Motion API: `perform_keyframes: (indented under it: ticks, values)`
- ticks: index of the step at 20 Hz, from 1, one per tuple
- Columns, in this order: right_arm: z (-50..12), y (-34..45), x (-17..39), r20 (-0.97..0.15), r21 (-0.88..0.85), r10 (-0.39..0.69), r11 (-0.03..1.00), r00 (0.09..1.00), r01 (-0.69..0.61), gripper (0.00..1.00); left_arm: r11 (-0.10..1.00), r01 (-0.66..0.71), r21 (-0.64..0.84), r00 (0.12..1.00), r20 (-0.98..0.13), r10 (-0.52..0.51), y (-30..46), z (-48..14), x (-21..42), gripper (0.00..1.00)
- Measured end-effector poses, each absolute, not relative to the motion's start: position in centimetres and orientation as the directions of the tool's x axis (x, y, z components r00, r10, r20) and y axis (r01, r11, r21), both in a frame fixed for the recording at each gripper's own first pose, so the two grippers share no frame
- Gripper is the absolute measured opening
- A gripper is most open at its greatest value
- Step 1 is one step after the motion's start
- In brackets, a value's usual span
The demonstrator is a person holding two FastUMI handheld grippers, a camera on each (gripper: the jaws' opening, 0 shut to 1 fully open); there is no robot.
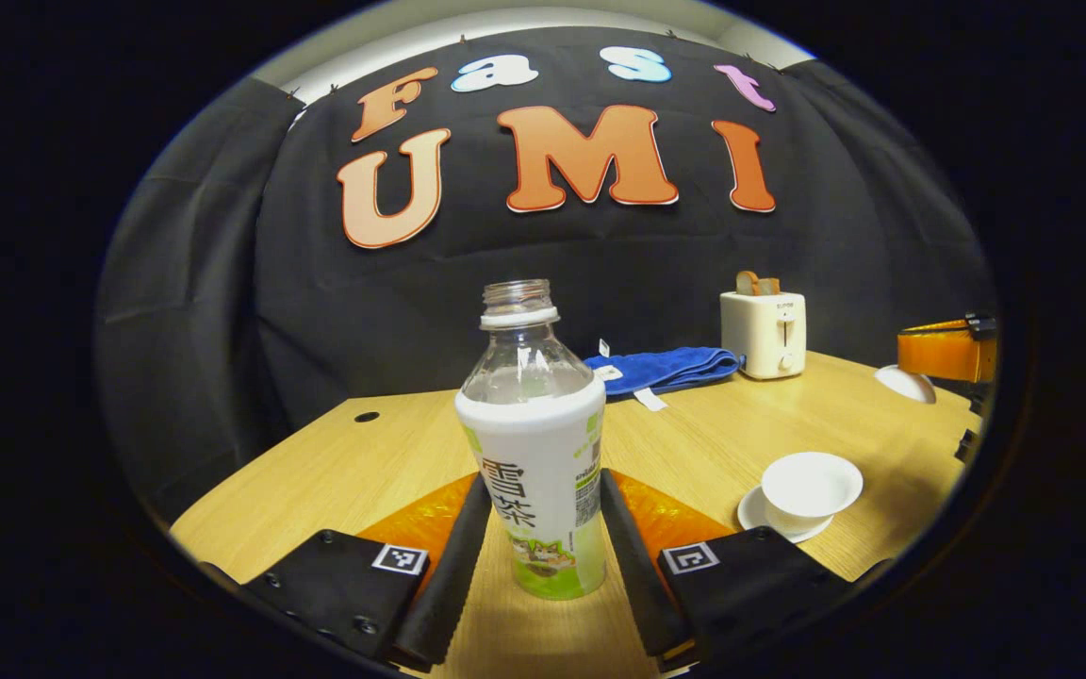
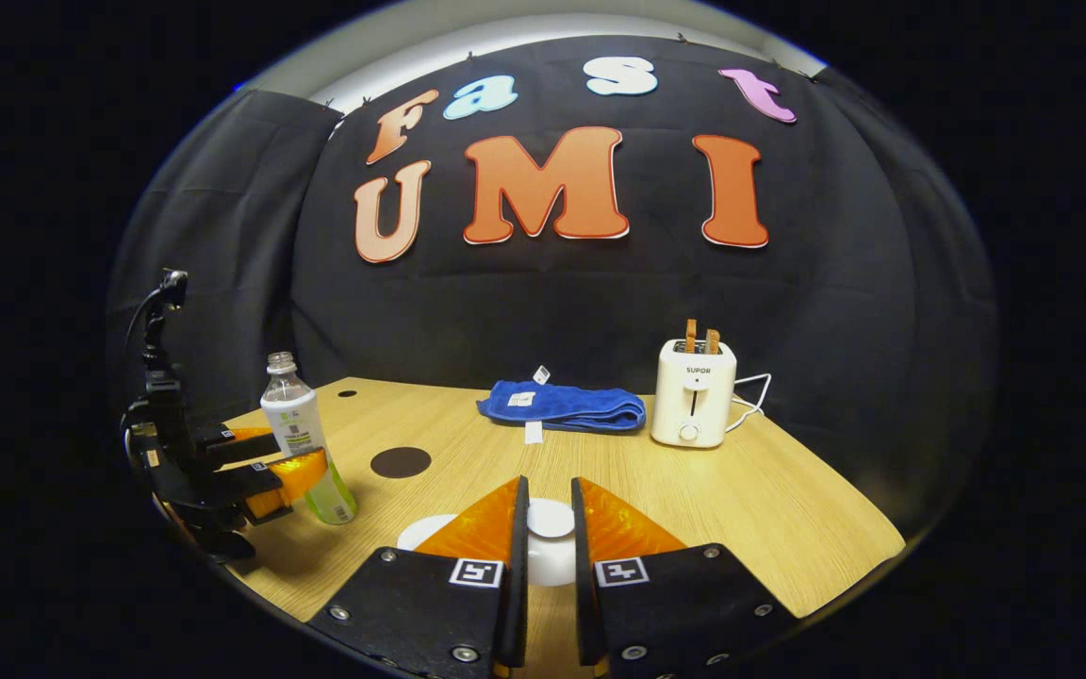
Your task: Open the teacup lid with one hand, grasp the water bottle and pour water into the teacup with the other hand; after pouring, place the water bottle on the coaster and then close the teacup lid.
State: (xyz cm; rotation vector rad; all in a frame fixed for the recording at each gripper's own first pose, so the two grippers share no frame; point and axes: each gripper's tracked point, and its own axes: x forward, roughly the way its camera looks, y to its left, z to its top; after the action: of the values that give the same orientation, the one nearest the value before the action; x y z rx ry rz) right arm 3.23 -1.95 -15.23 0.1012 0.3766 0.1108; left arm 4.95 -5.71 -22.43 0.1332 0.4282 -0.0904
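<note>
— On the wooden table (image 1: 336,471), from the left gripper view, what sits between the fingers?

— The water bottle (image 1: 534,443), upright and uncapped, its label facing the camera. The left gripper (image 1: 537,542) has both fingers against the bottle's lower sides, so it is clamped on it. The bottle's base stands on the table.

— And the teacup?

— To the right of the bottle, the white teacup (image 1: 809,490) stands open on its saucer (image 1: 752,514), with no lid on it. Farther right, the right gripper's orange body (image 1: 944,351) shows at the edge, with a white rounded piece (image 1: 906,384) just below it; I take that for the lid, but cannot be sure.

— Does the right gripper view settle it?

— Partly. There the right gripper (image 2: 550,528) has its fingers drawn close around a small white lid knob (image 2: 550,519); the teacup lid appears pinched between them, though whether both fingers truly press it I cannot tell for certain. A white saucer edge (image 2: 420,533) peeks out left of the fingers.

— Anything this view adds?

— A dark round coaster (image 2: 401,462) on the table, near the bottle (image 2: 303,443), apart from it. The left gripper (image 2: 293,476) shows at the far left, gripping the bottle. Behind lie a folded blue towel (image 2: 562,405) and a white toaster (image 2: 694,405) with two slices of toast up.
</note>
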Motion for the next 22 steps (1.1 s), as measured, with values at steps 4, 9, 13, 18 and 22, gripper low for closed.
perform_keyframes:
  ticks: [4, 9, 13, 18, 22]
  values:
    - [-14.8, -2.8, 3.2, -0.349, 0.129, 0.119, 0.989, 0.930, -0.078, 0.21, 0.986, 0.117, 0.117, 0.905, -0.422, -0.057, -5.7, -22.0, 5.1, 0.70]
    - [-14.4, -3.9, 2.8, -0.333, 0.119, 0.091, 0.991, 0.939, -0.054, 0.21, 0.916, 0.135, 0.377, 0.925, -0.381, 0.021, -4.7, -20.2, 6.0, 0.67]
    - [-14.2, -4.9, 2.1, -0.326, 0.119, 0.063, 0.993, 0.943, -0.026, 0.21, 0.817, 0.209, 0.538, 0.927, -0.374, 0.009, -5.7, -20.6, 6.0, 0.67]
    - [-13.9, -5.9, 1.2, -0.312, 0.129, 0.030, 0.992, 0.949, 0.011, 0.21, 0.661, 0.308, 0.684, 0.927, -0.372, -0.048, -8.1, -22.3, 4.9, 0.68]
    - [-14.0, -6.7, 0.5, -0.311, 0.111, 0.011, 0.994, 0.950, 0.025, 0.21, 0.552, 0.353, 0.755, 0.927, -0.363, -0.097, -10.1, -22.6, 4.0, 0.65]
